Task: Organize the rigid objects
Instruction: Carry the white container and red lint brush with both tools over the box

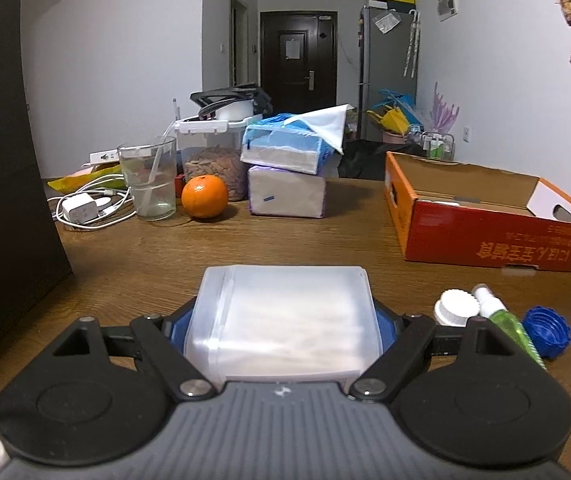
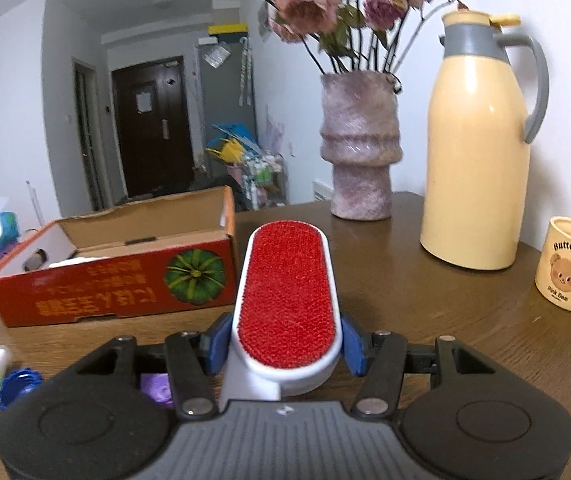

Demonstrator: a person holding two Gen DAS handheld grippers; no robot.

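The bench (image 1: 133,256) is brown wood-grain laminate, matte, with a broad bare stretch between the near clutter and the far row of goods; its far edge runs behind the tissue packs (image 1: 285,176).

The cardboard box (image 1: 485,224), red-orange printed outside and raw brown inside, lies open-topped to the right in the left wrist view, flaps up, standing clear of the other goods; the same box (image 2: 117,280) lies left of the lint brush in the right wrist view.

The cream jug (image 2: 481,152), smooth and cylindrical with a grey handle, stands upright near the right bench edge, beside a mottled pink ribbed vase (image 2: 359,148) of dried roses; a cream bear-printed mug (image 2: 569,264) sits just to the jug's right.

Left tool (image 1: 285,320): jaws set wide and pressed on a frosted translucent plastic container (image 1: 285,320), rectangular with rounded corners, held between the blue pads above the bench.

Right tool (image 2: 285,344): jaws set narrower, clamped on the lint brush (image 2: 285,296), a white plastic body with a red bristly oval face turned upward.

Smaller items: a clear glass tumbler (image 1: 149,180) with liquid; an orange (image 1: 204,196), dimpled and round; a white ridged cap (image 1: 455,307); a blue scalloped cap (image 1: 545,332); a green spray bottle (image 1: 509,320) lying flat, close beside the caps.
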